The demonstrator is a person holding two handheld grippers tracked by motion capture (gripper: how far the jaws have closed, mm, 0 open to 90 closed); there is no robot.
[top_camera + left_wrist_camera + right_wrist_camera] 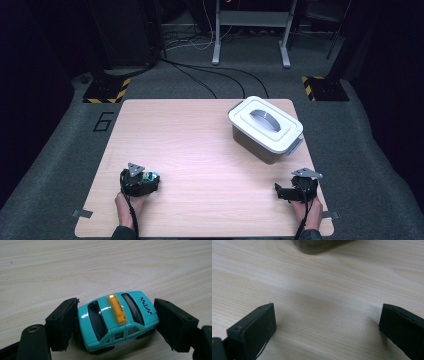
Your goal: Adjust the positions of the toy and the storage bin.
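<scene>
Left gripper (pixel 117 322) clamps a teal toy taxi (pixel 117 320), seemingly end to end; yellow roof sign, black checks.

Left gripper (pixel 116 322) fingers nearly closed; right gripper (pixel 327 327) fingers wide apart.

A large dark figure "6" (pixel 103 122) is showing on the grey floor just off the table's (pixel 200 150) far left corner. On the toy taxi (pixel 117 320), a black checkered strip (pixel 145 305) and a small round mark beside it are sitting on the turquoise body; the mark is probably a single letter or digit, too small to read. The taxi's yellow roof sign (pixel 117 308) is carrying faint lettering that is staying illegible. Yellow-and-black hazard stripes (pixel 120 90) are marking the stand bases on the floor beyond the table's far edge.
</scene>
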